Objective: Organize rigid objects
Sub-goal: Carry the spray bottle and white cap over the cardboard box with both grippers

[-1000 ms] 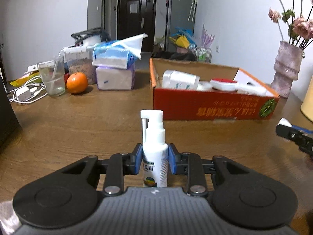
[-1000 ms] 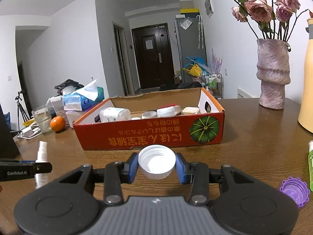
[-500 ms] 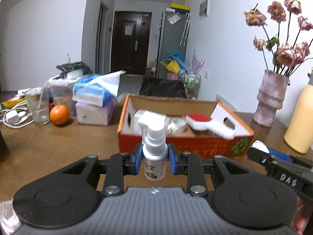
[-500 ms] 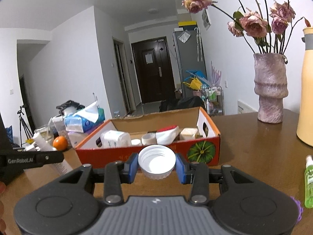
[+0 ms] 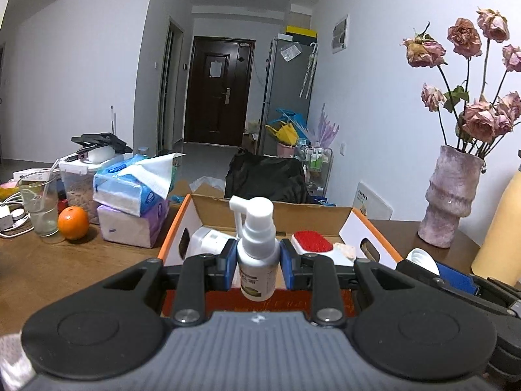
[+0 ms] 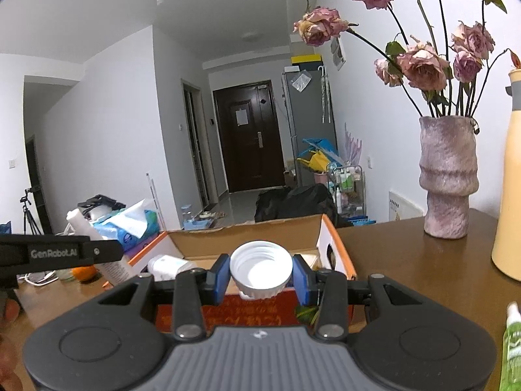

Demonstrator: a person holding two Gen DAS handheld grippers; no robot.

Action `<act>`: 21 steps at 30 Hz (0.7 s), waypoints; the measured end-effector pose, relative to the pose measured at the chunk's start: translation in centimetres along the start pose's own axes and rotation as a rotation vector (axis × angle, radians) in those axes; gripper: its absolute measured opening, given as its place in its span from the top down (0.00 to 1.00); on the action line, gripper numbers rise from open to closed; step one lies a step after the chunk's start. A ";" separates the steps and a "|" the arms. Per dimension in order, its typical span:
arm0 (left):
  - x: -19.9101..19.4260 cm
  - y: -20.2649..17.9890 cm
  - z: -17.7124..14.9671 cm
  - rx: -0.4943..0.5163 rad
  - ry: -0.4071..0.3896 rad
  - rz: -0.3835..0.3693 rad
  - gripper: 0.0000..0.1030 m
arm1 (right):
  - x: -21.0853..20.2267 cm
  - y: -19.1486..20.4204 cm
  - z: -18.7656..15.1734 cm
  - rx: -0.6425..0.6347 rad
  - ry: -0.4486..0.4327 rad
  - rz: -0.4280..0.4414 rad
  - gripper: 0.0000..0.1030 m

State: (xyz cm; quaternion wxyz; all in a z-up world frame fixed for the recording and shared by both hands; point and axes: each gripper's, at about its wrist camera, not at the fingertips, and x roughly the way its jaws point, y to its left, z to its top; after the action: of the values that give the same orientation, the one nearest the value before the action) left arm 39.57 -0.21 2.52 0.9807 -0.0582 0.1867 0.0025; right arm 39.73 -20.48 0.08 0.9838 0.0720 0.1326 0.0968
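My left gripper point(image 5: 258, 263) is shut on a white spray bottle point(image 5: 257, 251), held upright in the air just in front of the orange cardboard box point(image 5: 176, 231). My right gripper point(image 6: 260, 275) is shut on a white screw cap point(image 6: 260, 268), its hollow side facing me, raised before the same box point(image 6: 338, 247). Inside the box lie a white container point(image 5: 208, 241) and a red-topped white item point(image 5: 312, 244). In the right wrist view the left gripper's arm point(image 6: 58, 254) and its bottle point(image 6: 97, 244) show at the left.
Stacked tissue packs point(image 5: 133, 202), an orange point(image 5: 73, 223), a glass point(image 5: 39, 208) and cables sit left of the box. A pink vase with dried roses point(image 6: 447, 179) and a yellow bottle point(image 6: 509, 176) stand at the right. A green spray bottle point(image 6: 511, 348) is at the lower right.
Both grippers rose and moved closer to the box. The spray bottle left the tabletop, and the cap went up with the right gripper. Neither grip changed.
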 end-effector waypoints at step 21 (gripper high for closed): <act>8.1 -2.0 1.9 0.027 -0.003 0.019 0.73 | 7.4 -1.5 2.0 -0.013 0.013 -0.036 0.62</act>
State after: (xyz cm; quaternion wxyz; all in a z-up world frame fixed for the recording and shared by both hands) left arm 47.87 -2.08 1.49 0.9816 -0.0430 0.1857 0.0095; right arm 47.54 -20.62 -0.11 0.9849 0.0627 0.1397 0.0806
